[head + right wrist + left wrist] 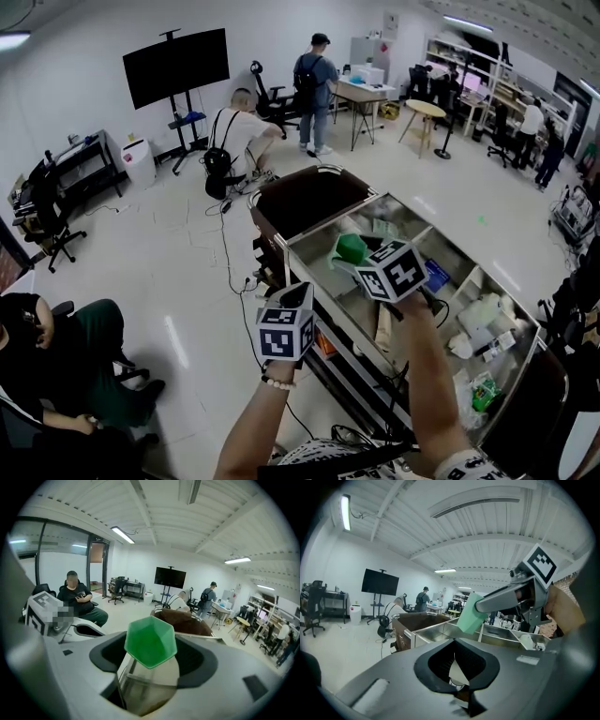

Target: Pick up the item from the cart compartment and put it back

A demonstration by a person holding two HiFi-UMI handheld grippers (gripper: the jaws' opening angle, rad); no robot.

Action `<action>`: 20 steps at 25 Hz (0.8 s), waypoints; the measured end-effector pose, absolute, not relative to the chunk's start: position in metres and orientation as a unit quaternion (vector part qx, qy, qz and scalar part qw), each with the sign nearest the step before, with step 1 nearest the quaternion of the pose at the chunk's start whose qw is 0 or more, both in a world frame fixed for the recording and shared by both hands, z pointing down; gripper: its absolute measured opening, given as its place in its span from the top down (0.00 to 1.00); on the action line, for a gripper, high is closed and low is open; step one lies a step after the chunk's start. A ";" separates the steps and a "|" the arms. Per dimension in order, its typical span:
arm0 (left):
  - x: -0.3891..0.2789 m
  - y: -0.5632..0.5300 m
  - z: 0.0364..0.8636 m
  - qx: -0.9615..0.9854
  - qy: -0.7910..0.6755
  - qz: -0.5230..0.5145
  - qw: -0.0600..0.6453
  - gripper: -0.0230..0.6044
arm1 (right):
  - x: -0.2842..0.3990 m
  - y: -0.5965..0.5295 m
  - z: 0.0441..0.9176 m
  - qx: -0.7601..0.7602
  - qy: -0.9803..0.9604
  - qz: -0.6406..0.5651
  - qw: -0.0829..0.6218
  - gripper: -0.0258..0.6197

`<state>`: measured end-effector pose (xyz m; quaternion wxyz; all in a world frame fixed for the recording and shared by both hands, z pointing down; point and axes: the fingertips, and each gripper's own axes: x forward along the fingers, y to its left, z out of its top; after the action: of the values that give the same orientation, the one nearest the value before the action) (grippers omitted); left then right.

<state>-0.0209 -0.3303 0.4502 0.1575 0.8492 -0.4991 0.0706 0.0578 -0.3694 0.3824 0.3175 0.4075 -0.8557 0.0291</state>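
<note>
A green faceted block (350,248) (471,613) (150,641) hangs in the air above the cart's steel compartments (427,234). My right gripper (353,257) (483,605) is shut on it, its silver fingers (140,677) spread wide on either side of the block. My left gripper (296,298) (454,667) stays lower, off the cart's left edge (298,272). Its jaws meet in a narrow point with nothing between them. Its marker cube (44,609) shows at the left of the right gripper view.
Further compartments hold a blue item (436,275), white bags (483,319) and a green packet (485,389). The cart's far end is a dark brown bin (309,199). A cable (228,253) runs over the floor. A seated person (66,366) is near left, others stand behind.
</note>
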 end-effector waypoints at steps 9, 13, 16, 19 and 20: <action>-0.008 -0.299 0.456 0.860 -0.486 0.071 0.140 0.96 | 0.079 -0.295 0.379 0.420 -0.853 0.003 0.309 0.46; -0.008 -0.283 0.461 0.859 -0.488 0.077 0.134 0.96 | 0.087 -0.261 0.395 0.422 -0.853 0.015 0.308 0.46; -0.007 -0.271 0.464 0.857 -0.491 0.077 0.134 0.96 | 0.090 -0.236 0.409 0.420 -0.853 0.024 0.309 0.45; -0.010 -0.257 0.469 0.857 -0.491 0.077 0.136 0.96 | 0.087 -0.210 0.419 0.414 -0.857 0.032 0.306 0.45; -0.012 -0.253 0.470 0.856 -0.492 0.077 0.136 0.96 | 0.084 -0.202 0.422 0.409 -0.859 0.034 0.306 0.46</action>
<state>-0.0117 -0.2527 0.4703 0.1361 0.8565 -0.4919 0.0771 0.0842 -0.2015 0.4224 0.3055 0.4092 -0.8591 0.0342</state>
